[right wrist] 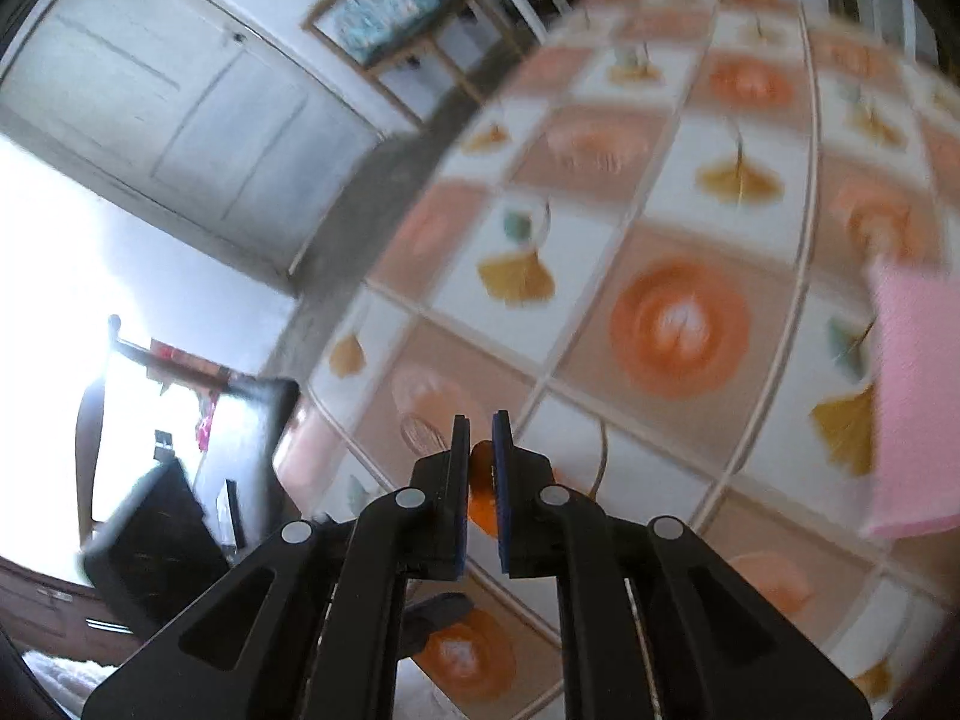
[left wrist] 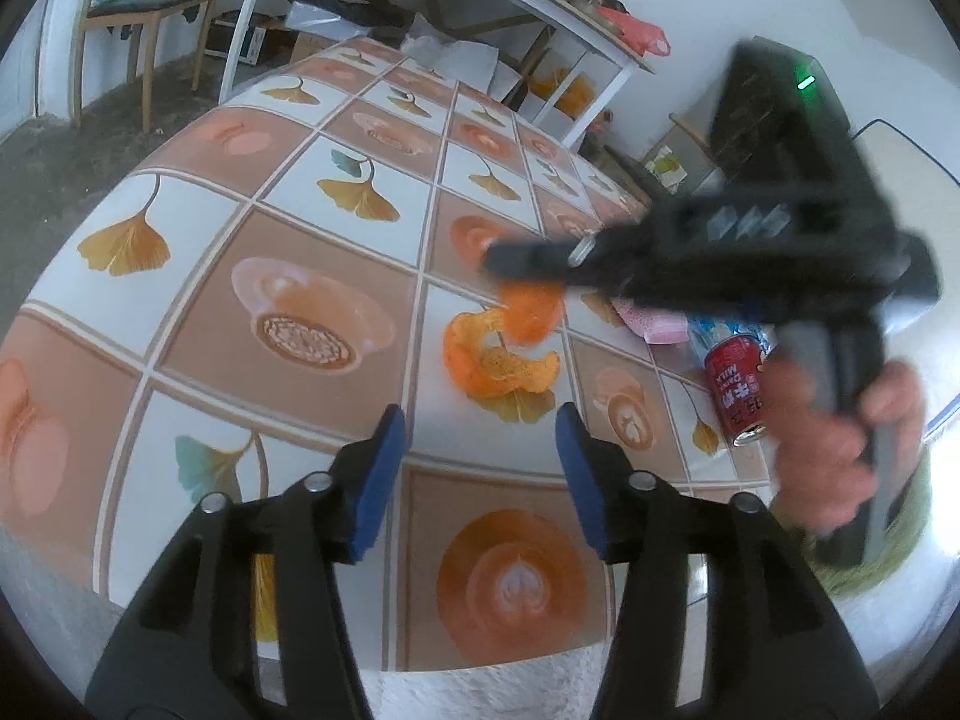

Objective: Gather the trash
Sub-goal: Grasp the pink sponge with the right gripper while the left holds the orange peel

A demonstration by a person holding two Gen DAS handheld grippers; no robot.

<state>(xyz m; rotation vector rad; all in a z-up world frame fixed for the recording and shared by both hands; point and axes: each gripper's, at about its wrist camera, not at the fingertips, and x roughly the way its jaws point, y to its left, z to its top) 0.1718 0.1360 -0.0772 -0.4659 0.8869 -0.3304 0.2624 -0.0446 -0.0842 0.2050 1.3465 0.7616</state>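
Bright daylight fills both fisheye views, their edges bending into a black rim. A doorway [right wrist: 54, 276] at left of the right wrist view is blown out white. Motion blur smears the desk [right wrist: 690, 192] there.

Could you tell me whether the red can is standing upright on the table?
No, the red can lies on its side on the patterned tablecloth.

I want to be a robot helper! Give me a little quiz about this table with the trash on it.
1. True or false: the left gripper is squeezing something between its blue-padded fingers.
2. What colour is the soft cloth near the red metal drink can? A green, B pink, C black.
3. Fill in: the right gripper pinches a small piece of ____ fruit peel.
Key: 1 false, the fingers stand open and empty. 2 B. 3 orange.
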